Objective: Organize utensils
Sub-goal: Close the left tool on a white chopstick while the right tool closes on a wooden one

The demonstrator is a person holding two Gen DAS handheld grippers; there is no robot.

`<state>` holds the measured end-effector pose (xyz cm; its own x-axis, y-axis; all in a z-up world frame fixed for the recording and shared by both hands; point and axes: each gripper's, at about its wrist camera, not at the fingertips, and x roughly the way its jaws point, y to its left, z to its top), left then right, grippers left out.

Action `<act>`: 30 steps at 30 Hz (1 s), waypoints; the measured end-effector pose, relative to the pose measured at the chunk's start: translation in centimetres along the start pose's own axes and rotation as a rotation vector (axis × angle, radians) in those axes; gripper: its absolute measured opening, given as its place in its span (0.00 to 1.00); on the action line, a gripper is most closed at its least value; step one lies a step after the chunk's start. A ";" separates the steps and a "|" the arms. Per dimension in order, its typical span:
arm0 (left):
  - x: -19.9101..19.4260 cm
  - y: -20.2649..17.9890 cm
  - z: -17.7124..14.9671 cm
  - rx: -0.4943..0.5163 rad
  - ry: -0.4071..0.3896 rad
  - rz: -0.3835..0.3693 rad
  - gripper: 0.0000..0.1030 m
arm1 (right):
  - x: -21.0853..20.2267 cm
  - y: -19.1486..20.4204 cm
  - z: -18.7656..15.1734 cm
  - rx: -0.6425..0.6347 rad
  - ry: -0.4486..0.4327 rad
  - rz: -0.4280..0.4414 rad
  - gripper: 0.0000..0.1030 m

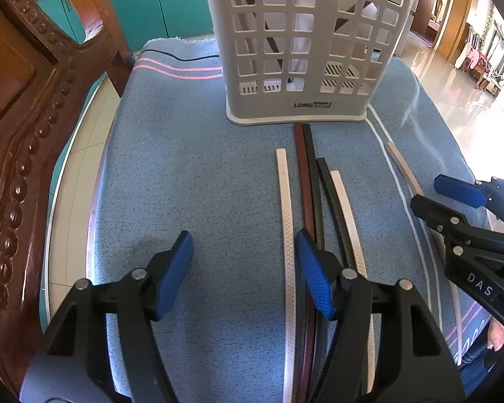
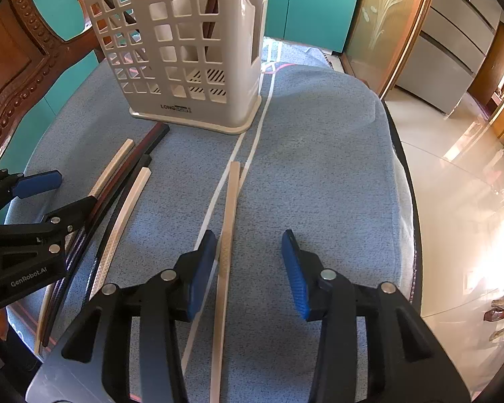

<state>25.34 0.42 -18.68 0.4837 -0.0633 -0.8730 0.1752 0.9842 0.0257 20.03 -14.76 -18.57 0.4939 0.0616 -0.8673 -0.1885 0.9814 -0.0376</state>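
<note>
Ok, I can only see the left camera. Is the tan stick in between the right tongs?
Observer: Yes. The tan chopstick runs between the open right tongs, right next to one pad, and it is not pinched.
Operator: And what does the side of the basket that I can't see look like?
Observer: That side wall of the basket has a spoon-shaped cutout in it.
</note>
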 end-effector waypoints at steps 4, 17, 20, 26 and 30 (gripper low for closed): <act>0.0 0.1 0.0 0.001 0.001 0.002 0.63 | 0.0 0.1 0.1 0.001 -0.001 -0.001 0.41; -0.1 0.0 0.1 0.031 -0.016 0.024 0.63 | 0.0 0.1 0.0 0.000 -0.002 -0.002 0.42; -0.2 -0.1 -0.1 0.030 -0.018 0.021 0.63 | 0.0 0.1 0.0 -0.002 -0.003 -0.003 0.42; -0.5 -0.3 -0.2 0.019 -0.002 -0.048 0.40 | 0.0 0.2 0.2 0.001 -0.002 0.039 0.38; -0.7 -0.8 -0.2 0.031 -0.002 -0.072 0.08 | 0.0 0.1 0.5 0.030 0.002 0.108 0.07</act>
<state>24.65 -0.32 -18.17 0.4703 -0.1341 -0.8723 0.2364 0.9714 -0.0219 20.40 -14.61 -18.32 0.4706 0.1673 -0.8663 -0.2155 0.9739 0.0711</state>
